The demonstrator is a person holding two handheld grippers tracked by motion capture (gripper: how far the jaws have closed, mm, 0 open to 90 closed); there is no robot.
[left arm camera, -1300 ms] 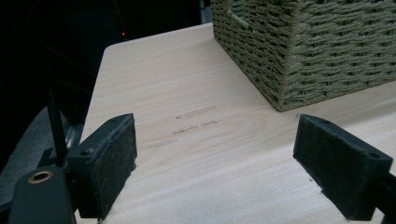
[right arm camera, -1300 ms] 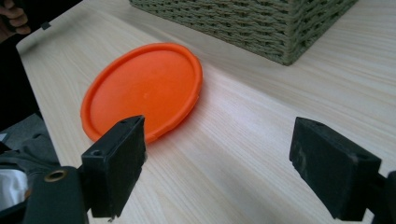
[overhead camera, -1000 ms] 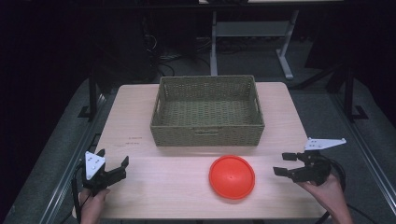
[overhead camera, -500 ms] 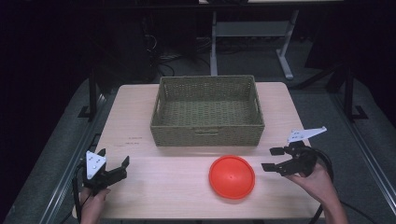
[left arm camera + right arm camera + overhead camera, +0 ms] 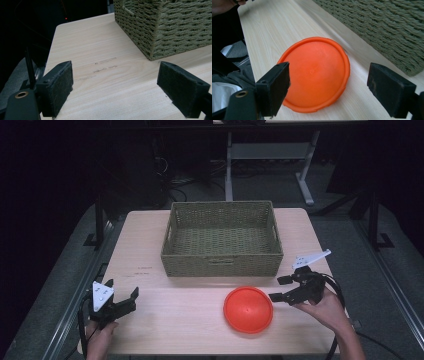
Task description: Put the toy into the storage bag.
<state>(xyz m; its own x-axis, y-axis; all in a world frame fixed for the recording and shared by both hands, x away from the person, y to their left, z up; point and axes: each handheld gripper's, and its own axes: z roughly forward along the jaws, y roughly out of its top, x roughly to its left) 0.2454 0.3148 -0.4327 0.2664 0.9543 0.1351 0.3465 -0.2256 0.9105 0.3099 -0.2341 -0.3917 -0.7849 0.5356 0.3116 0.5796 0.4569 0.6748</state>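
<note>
Orange dish upside down on counter, lower centre of frame, below basket. Right gripper just beside its right edge, fingers wide, empty. Left gripper far lower left, likewise wide.

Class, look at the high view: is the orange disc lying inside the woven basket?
No, the orange disc lies on the table in front of the woven basket, whose inside is empty.

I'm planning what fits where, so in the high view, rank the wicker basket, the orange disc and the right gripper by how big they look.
1. Wicker basket, clearly largest.
2. Orange disc.
3. Right gripper, somewhat smaller than the disc, though it sits above the table, so that gap is less certain.
</note>
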